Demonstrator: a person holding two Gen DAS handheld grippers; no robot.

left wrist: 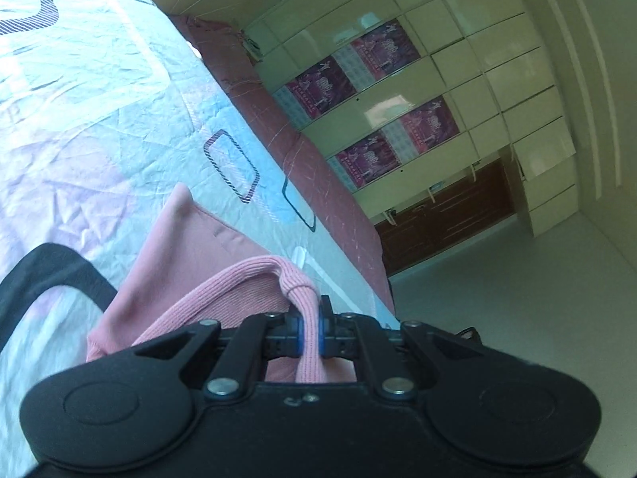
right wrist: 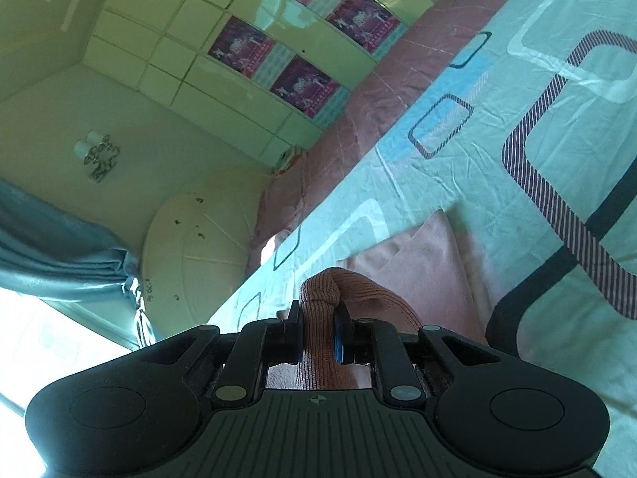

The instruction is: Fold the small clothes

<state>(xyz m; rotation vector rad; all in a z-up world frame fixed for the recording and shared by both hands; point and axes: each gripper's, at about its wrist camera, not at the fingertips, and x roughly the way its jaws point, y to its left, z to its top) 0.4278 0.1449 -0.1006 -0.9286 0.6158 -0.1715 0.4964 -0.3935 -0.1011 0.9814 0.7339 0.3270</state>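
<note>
Pink garment [left wrist: 187,239] is pinched at both ends right now, and it is the anchor for everything else. The left gripper [left wrist: 309,330] has its jaws closed tight on the ribbed pink hem, a bunched fold of knit poking up just past the blue pads [left wrist: 321,334]. From there the ribbed band curves away to the gripper's left and the smooth pink cloth spreads out beyond it, a pointed corner lying on the bedsheet [left wrist: 99,99].

Over on the right wrist view, same story: the right gripper [right wrist: 318,332] is clamped on a wad of ribbed knit of the pink garment [right wrist: 430,263], the bunch bulging above the fingertips [right wrist: 339,338]. Beyond the jaws the flat pink fabric lies on the bedsheet [right wrist: 477,151] in overlapping layers, one corner pointing away from the gripper.

Under the garment the sheet is pale blue-green with rounded rectangle prints, some striped, some dark-outlined. Past the garment, along the sheet's far edge, runs a dusty-pink quilted bedspread [left wrist: 302,151]. Farther still from the garment stands a wall of cream cabinet doors [left wrist: 458,59] carrying purple posters [left wrist: 430,123]. On the right wrist view a blue-grey curtain [right wrist: 59,255] hangs well away from the garment, beside a bright window.
</note>
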